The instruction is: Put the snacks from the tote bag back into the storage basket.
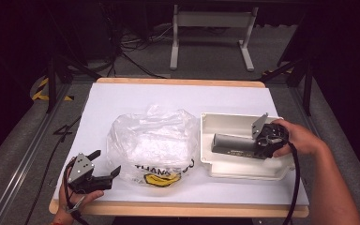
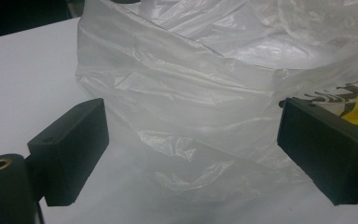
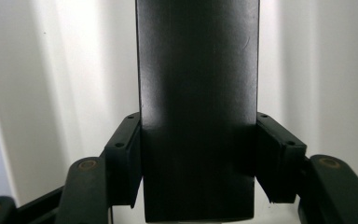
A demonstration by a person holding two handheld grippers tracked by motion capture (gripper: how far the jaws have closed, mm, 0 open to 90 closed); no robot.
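Note:
A dark grey rectangular box lies lengthwise over the white tray at the table's right. My right gripper is shut on the box's near end, one jaw on each side; in the right gripper view the black box runs straight up between the two pads. A crumpled clear plastic bag with black and yellow print sits in the middle of the table. My left gripper is open at the bag's lower left corner. In the left gripper view the bag lies just beyond the spread jaws, nothing between them.
White paper covers the wooden table. A cable trails from each gripper over the near edge. Bare paper lies behind and left of the bag. A white table frame stands on the floor beyond.

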